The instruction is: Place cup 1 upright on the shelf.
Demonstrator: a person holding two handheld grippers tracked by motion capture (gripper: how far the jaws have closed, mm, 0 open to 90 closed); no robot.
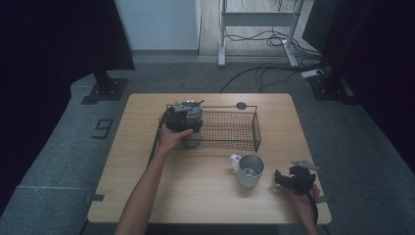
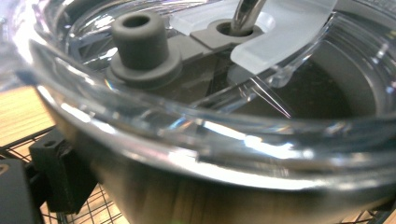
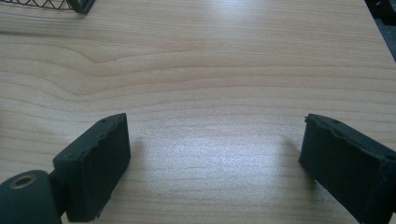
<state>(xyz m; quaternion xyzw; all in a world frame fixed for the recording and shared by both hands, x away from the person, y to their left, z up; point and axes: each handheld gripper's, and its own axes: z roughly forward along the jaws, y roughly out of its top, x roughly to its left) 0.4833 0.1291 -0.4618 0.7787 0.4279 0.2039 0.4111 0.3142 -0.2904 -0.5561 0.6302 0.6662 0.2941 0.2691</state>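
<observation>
Steel tumbler [image 1: 190, 119] standing in the basket's [image 1: 256, 128] left end, I am gripping it with my left tool [image 1: 177, 119], keeping it upright and lowering gently, while my right tool [image 1: 292, 178] is resting open on the surface [image 1: 195, 191].

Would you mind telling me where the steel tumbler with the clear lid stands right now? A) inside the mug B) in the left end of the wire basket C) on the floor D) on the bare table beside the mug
B: the high view shows the tumbler inside the wire basket at its left end, with the left gripper at it, while the mug stands apart on the table.
</observation>
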